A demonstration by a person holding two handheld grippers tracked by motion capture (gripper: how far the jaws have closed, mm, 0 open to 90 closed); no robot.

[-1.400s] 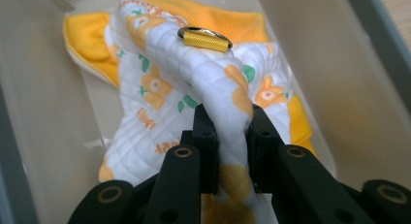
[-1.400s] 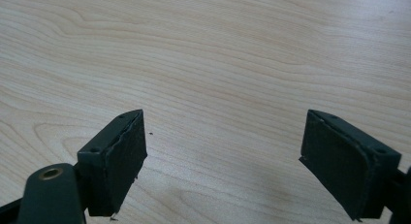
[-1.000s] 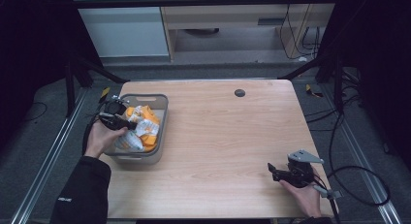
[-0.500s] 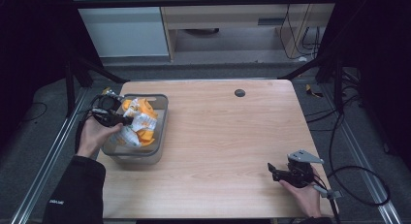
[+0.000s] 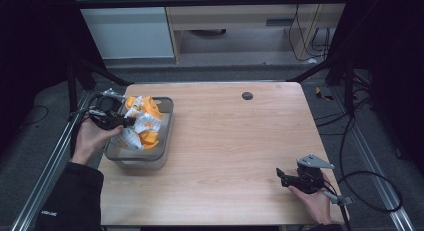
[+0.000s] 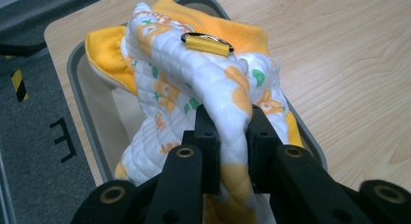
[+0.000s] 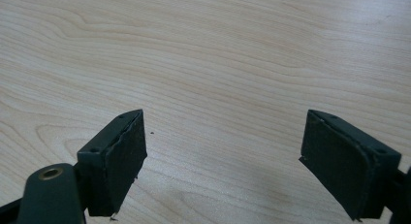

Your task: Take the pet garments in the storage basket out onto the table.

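Quilted cloth, white with orange and green print and an orange lining, is bunched up in the grey tub at the left end of the bench, rising above the rim. A small gold cylinder on a ring rides on top of the folds, apparently attached to the fabric. The left claw is clamped on a ridge of that cloth, jaws pinching a thick fold near the middle of the bundle. My guess is a grip there lets the whole piece be hauled up and out of the tub rather than one corner trailing. From above, the left hand comes in over the tub's outer side, so the lift would go clear of the wall. Over at the near right corner, the right claw rests low above bare wood, jaws wide apart, holding nothing, parked well away, probably waiting to take a share of the cloth.
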